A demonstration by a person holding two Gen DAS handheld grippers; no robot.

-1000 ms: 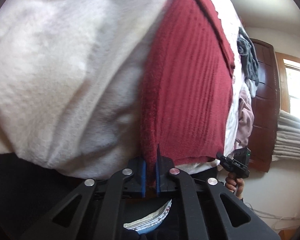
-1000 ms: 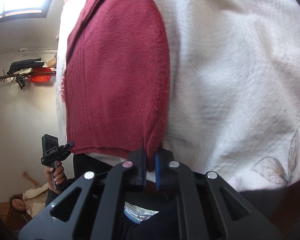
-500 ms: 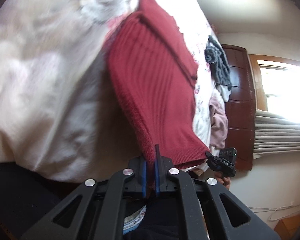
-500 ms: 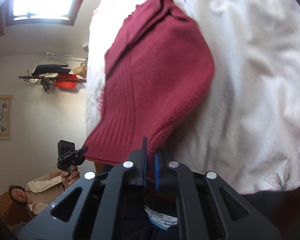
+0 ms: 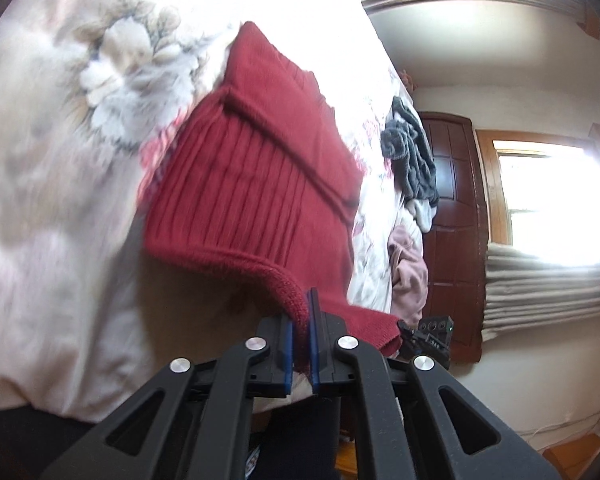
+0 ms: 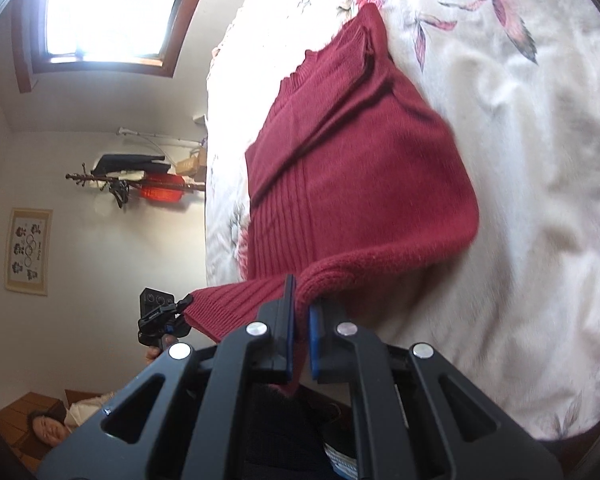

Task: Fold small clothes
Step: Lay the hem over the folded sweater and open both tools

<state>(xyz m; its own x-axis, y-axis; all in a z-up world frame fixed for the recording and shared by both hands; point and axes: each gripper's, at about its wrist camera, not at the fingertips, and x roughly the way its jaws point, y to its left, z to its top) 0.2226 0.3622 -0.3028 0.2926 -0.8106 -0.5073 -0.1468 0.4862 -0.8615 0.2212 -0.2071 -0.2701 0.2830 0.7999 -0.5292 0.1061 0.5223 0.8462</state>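
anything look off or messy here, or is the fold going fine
The red sweater looks fine, its hem lifted evenly by the left tongs and right tongs. The only mess is a loose heap of unfolded clothes at the far edge of the floral bedspread.

Red ribbed knit sweater (image 5: 256, 184) — partly folded, near hem lifted off floral blanket.

Bedspread (image 5: 60, 240) is bare cloth on the outer side of the red sweater (image 5: 252, 200), left and right: open room there. Toward the far edge a heap of dark grey, white and pink clothes (image 5: 412, 184) blocks the way. The near edge is taken up by the sweater's lifted hem.
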